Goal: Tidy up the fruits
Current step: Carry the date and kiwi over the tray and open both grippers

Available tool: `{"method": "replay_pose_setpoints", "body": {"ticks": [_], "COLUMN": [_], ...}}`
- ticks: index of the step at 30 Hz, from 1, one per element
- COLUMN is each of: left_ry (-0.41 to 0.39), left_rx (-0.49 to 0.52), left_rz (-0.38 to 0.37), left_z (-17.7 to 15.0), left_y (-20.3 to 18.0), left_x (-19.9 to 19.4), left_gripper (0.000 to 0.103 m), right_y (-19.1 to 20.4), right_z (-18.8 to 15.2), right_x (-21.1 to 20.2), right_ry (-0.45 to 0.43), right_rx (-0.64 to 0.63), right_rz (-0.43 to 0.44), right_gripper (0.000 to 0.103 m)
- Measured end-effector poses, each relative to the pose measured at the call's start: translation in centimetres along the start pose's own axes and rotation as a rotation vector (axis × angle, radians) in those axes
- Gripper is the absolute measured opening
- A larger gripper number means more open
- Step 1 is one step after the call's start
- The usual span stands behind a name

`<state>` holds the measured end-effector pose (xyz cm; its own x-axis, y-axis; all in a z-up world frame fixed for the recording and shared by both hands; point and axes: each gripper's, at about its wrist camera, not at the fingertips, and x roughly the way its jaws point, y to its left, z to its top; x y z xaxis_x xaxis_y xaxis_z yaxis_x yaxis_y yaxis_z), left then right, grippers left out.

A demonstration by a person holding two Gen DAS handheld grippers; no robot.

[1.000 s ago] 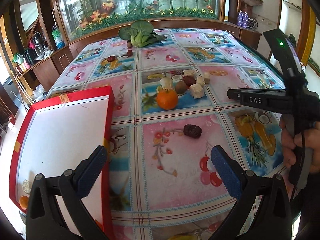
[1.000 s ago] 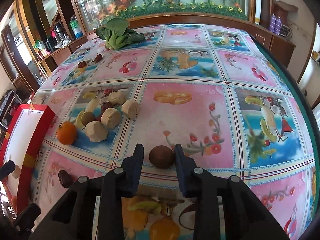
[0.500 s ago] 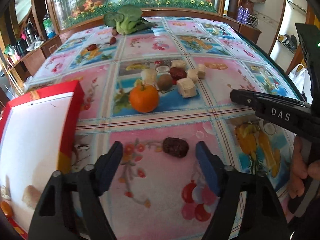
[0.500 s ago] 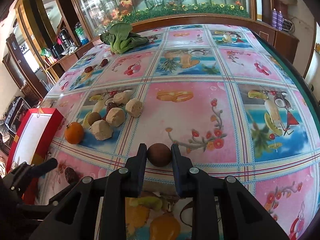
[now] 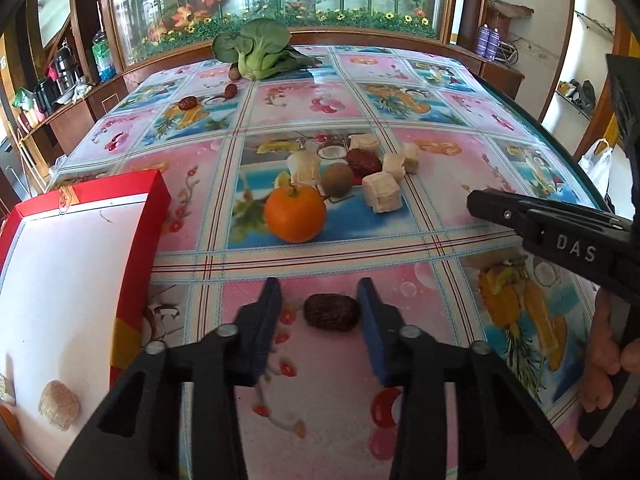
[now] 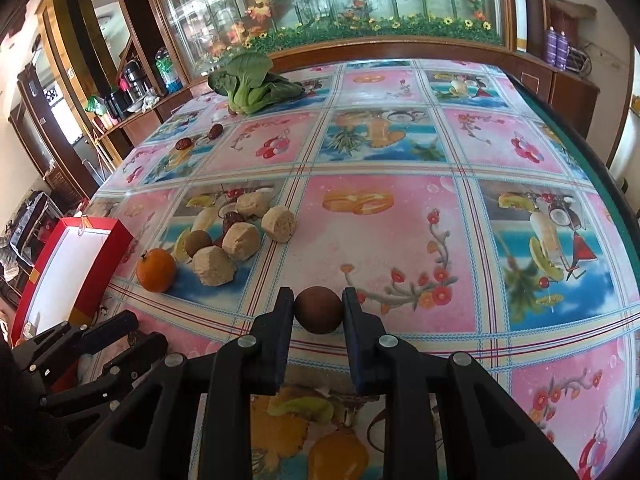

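My left gripper (image 5: 320, 312) is open, its jaws on either side of a dark red date (image 5: 331, 313) lying on the tablecloth, with small gaps on both sides. My right gripper (image 6: 318, 312) is shut on a round brown fruit (image 6: 319, 310) and holds it just above the table. It also shows at the right edge of the left wrist view (image 5: 560, 232). An orange (image 5: 295, 213), a kiwi (image 5: 337, 179), another date (image 5: 363, 161) and several pale cake pieces (image 5: 382, 197) lie in a cluster beyond. A red box (image 5: 76, 264) with a white inside stands at the left.
A bok choy (image 5: 256, 50) and three more dates (image 5: 188, 103) lie at the table's far side. The box holds a pale cake piece (image 5: 59, 404) and an orange item at its near corner. The table's green edge (image 6: 592, 160) runs along the right.
My left gripper moved forward and down to straddle the date and its jaws narrowed. My right gripper closed fully on the brown fruit.
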<state>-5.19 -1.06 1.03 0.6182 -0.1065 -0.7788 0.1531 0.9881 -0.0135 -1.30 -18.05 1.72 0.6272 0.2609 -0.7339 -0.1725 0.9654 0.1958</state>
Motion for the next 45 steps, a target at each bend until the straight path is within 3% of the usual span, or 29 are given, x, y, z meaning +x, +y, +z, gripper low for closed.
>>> {"method": "replay_pose_setpoints", "body": {"ticks": [4,15,23,28,31,38,45], "left_ry": [-0.003,-0.008,-0.062,-0.111,-0.137,-0.190,-0.173], "left_rx": [-0.015,-0.035,-0.021,-0.035,-0.073,-0.144,-0.227], "left_rz": [-0.010,-0.061,-0.073,-0.046,-0.016,0.079,0.150], "left_z": [0.0,-0.3,-1.2,-1.6,-1.9,-3.1,-5.3], "left_y": [0.7,1.3,1.6,4.0,6.6,12.6,18.0], "left_x": [0.0,-0.9,-4.6,-7.4,-8.9,-11.2,-11.7], "left_gripper": [0.028,0.028,0.028,0.028,0.028,0.028,0.028], "right_y": [0.0,-0.3,-0.2,0.1,0.9,7.8,18.8], "right_z": [0.1,0.2,0.2,0.4,0.3,-0.3,-1.2], "right_x": [-0.2,-0.3,-0.7,-1.3,-2.3,-2.9,-0.7], "right_ry": [-0.017,-0.029,-0.064,-0.109,-0.154,-0.217,-0.146], "right_rx": [-0.004,0.008,0.007,0.009,0.043,0.013,-0.139], "right_rz": [-0.001,-0.004,-0.012,-0.010,0.045,0.234,0.406], "right_gripper": [0.023,0.023,0.023,0.023,0.023,0.023,0.023]}}
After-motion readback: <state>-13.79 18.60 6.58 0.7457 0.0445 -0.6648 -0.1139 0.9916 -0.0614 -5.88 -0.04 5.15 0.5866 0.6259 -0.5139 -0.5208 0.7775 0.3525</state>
